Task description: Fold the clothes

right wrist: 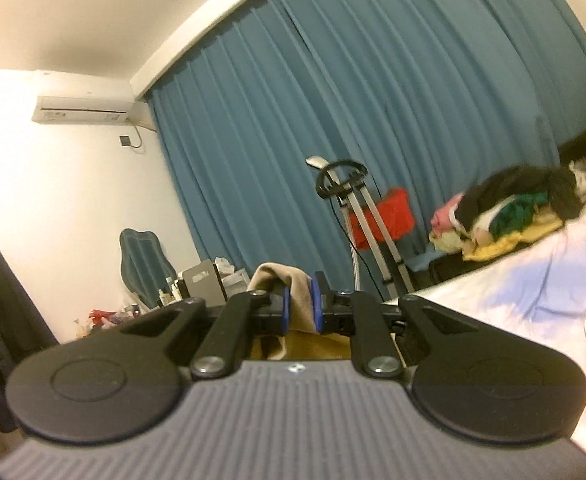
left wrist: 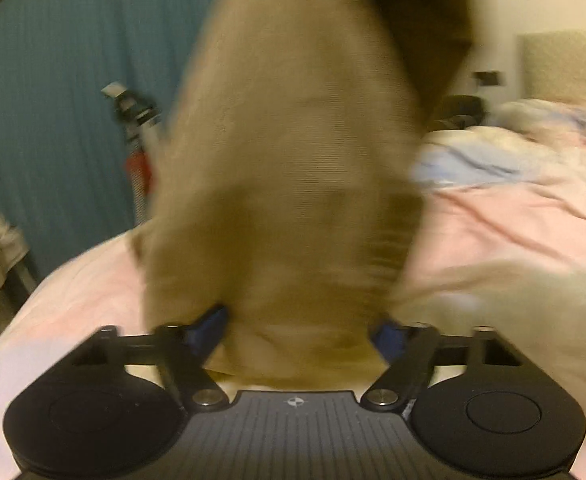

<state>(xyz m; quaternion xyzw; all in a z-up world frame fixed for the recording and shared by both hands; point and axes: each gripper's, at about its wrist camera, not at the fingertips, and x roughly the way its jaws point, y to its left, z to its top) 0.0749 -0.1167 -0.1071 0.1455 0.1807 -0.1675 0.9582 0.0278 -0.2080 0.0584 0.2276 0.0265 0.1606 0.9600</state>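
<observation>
A tan garment [left wrist: 293, 152] hangs blurred in front of the left wrist camera and fills the middle of that view. My left gripper [left wrist: 299, 330] has its jaws wide apart, and the cloth hangs between them without being pinched. My right gripper [right wrist: 301, 306] is shut on a fold of the same tan garment [right wrist: 299, 300], held up in the air above the bed. The rest of the garment is hidden below the right gripper.
A bed with a pink sheet [left wrist: 513, 232] lies below, with a rumpled quilt [left wrist: 533, 140] at its far end. A pile of clothes [right wrist: 505, 216] sits beside the bed. A garment steamer stand [right wrist: 357, 216] and a blue curtain [right wrist: 333, 120] are behind.
</observation>
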